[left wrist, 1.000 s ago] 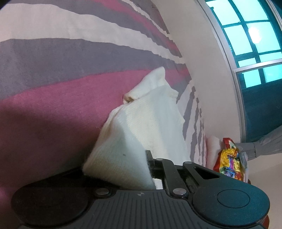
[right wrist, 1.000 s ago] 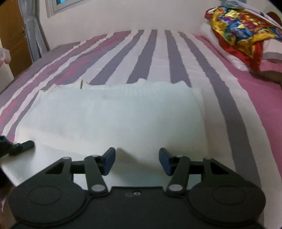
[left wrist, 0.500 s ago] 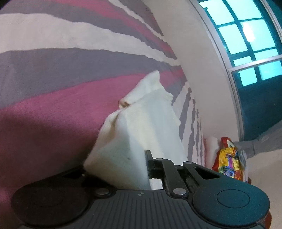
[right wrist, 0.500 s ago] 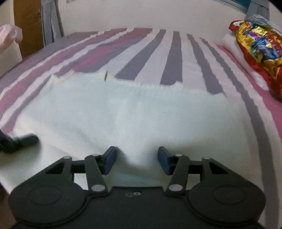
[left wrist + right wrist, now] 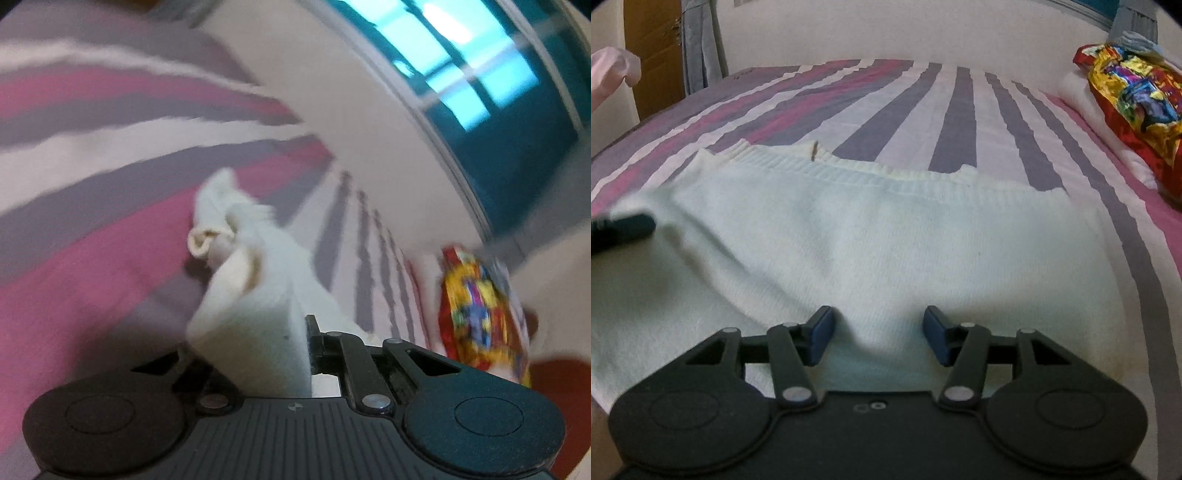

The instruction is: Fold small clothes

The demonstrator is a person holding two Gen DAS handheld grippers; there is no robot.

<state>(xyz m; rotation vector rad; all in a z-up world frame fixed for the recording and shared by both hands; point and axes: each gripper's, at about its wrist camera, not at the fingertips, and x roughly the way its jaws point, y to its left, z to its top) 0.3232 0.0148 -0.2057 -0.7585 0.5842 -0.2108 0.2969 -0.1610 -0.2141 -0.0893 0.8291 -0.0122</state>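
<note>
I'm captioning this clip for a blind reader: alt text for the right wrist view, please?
A cream knit sweater lies spread on a striped bed, with the right gripper open just over its near edge. The left gripper lifts the sweater's left side; a colourful bag sits at the right.

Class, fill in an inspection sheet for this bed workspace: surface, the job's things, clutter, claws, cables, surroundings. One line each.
Surface: striped bedspread in pink, grey and white.
Job's things: white knit garment spread on the bed, ribbed edge on its far side; one end is lifted off the bed.
Clutter: colourful foil packet on a white pillow at the right.
Claws: left claw shut on the garment's lifted end; right claw open, its fingers low over the garment's near part, contact unclear.
Cables: nothing seen.
Surroundings: pale wall, wooden door and grey curtain at the left; a window in the left wrist view.
</note>
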